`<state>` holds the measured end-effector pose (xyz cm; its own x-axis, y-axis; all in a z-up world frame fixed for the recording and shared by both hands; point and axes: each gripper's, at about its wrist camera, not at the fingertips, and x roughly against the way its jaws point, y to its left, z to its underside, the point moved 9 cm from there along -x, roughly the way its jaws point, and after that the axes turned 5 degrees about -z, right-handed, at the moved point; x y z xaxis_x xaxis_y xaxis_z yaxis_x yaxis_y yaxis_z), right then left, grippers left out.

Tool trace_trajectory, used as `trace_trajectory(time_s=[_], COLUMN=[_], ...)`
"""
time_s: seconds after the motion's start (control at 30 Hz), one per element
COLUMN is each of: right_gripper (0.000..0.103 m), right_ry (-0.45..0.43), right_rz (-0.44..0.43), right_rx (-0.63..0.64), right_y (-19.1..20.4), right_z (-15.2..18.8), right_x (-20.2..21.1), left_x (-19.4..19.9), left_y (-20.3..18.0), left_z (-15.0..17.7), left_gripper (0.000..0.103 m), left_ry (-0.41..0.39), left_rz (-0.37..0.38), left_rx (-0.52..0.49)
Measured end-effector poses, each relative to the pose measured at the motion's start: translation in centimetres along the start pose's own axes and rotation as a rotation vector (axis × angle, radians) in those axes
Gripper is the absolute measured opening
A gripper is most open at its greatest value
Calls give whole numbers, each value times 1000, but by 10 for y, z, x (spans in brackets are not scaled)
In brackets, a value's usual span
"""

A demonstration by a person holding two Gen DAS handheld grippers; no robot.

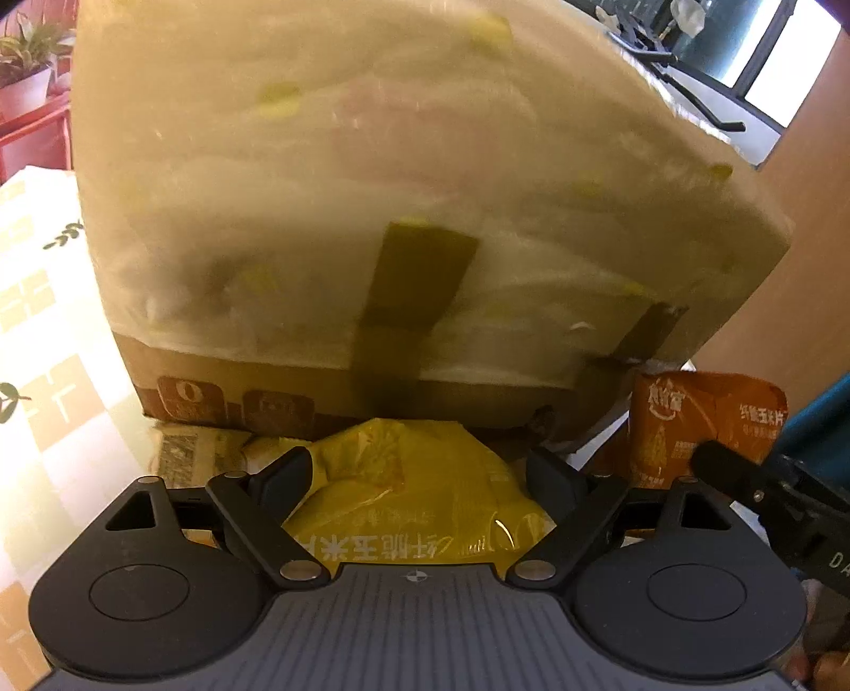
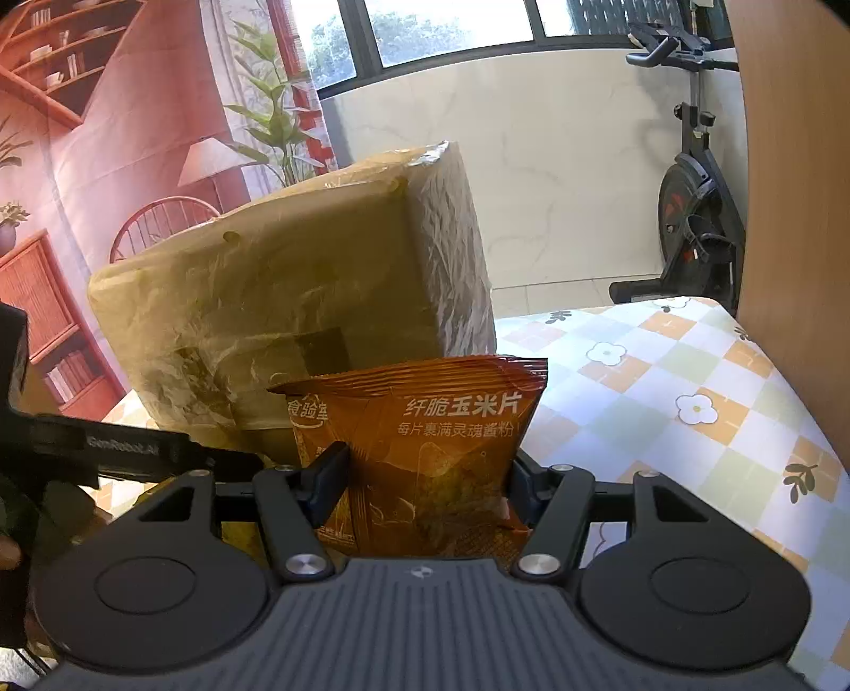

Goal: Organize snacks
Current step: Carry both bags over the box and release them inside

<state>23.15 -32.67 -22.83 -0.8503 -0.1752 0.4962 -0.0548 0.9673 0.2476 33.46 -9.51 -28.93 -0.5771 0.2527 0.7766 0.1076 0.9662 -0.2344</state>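
Orange packet [image 2: 425,457] bottom behind right tool [image 2: 425,473]

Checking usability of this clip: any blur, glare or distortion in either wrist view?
Left wrist: wrapped box soft and washed out, tablecloth overexposed. Right wrist: orange snack bag sharp, print legible, window bright. Fisheye bending in both.

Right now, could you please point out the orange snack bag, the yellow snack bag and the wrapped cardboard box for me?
orange snack bag [image 2: 425,457]: right wrist view, middle of its printed front.
yellow snack bag [image 1: 414,489]: left wrist view, crinkled middle of the pack.
wrapped cardboard box [image 1: 329,186]: left wrist view, its plastic-covered side.
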Motion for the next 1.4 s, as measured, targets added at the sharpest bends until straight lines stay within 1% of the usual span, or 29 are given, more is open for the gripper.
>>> trace_trajectory(time_s=[0.13,0.2,0.37,0.4,0.6,0.8,0.97,1.07,1.2,1.4], right_gripper=[63,63,63,63,63,63,63,63,63,63], right_ry=[1,2,-6,-8,-30,-57,-97,-116,-154,-239], right_rz=[3,6,8,10,19,20,-5,-15,-38,-95], right_rx=[-5,-8,0,1,13,22,20,33,40,40], right_y=[-2,-3,-1,-1,2,10,20,28,38,54], right_z=[1,1,-2,-2,-8,-15,-25,-32,-47,-77], right_x=[0,0,3,4,13,28,44,53,66,88], left_x=[-14,-15,-7,-3,36,80,116,132,147,173], left_y=[-2,-5,-7,-6,0,14,24,24,22,11], left_z=[13,16,18,18,16,13,12,11,3,-24], left_gripper=[93,88,81,79,78,78,78,78,78,78], left_ry=[46,39,9,-3,-100,-192,-274,-315,-372,-467], left_rz=[33,41,47,56,67,90,91,98,111,127], left_rx=[-9,-13,-30,-27,-75,-41,-55,-63,-67,-86])
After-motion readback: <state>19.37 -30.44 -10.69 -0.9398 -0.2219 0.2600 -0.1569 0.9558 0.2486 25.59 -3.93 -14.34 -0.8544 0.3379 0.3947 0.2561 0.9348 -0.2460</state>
